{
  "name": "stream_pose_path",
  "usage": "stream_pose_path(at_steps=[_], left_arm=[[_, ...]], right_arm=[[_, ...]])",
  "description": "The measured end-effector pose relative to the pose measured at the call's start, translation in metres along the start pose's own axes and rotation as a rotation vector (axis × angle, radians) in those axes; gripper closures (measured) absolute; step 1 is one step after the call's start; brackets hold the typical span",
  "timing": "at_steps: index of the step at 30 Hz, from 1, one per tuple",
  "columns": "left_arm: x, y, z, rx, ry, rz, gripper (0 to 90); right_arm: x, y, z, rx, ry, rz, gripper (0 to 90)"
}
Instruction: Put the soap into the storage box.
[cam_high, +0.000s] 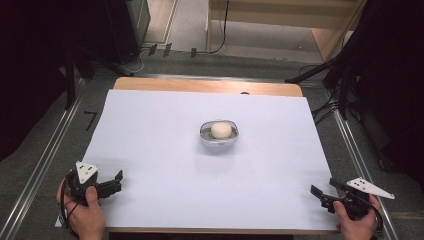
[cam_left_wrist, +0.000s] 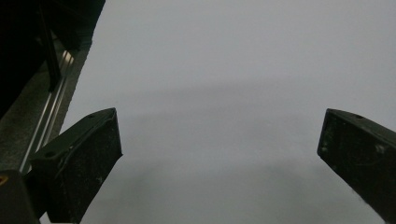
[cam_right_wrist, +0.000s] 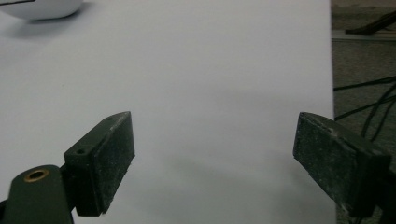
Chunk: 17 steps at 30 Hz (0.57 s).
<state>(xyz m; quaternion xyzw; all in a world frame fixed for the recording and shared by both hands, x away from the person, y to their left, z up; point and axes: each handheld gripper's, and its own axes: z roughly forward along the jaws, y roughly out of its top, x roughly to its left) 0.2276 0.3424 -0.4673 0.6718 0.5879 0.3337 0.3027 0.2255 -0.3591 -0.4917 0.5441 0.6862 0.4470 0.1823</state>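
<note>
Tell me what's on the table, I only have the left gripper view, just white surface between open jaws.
Observer: A small bowl sits at the middle of the white sheet, seen from the high view.
Operator: Anything in it?
Observer: A pale round object lies inside.
Operator: Where's the other gripper?
Observer: The right gripper is at the near right corner, jaws apart, holding nothing.
Operator: And mine?
Observer: The left gripper is at the near left edge, far from the bowl.
</note>
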Motion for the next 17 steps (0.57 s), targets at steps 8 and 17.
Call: stream_pose_path(at_steps=[8,17], left_arm=[[-0.0003,-0.0003,-0.0006,-0.003,-0.002,0.004,0.1],[-0.0005,-0.0001,-0.0003,-0.002,-0.001,0.004,0.1]], right_arm=[[-0.004,-0.0007,-0.0004,-0.02,-0.038,0.058,12.5],[-0.0017,0.0003,0.003,0.007,-0.075,0.04,12.5]])
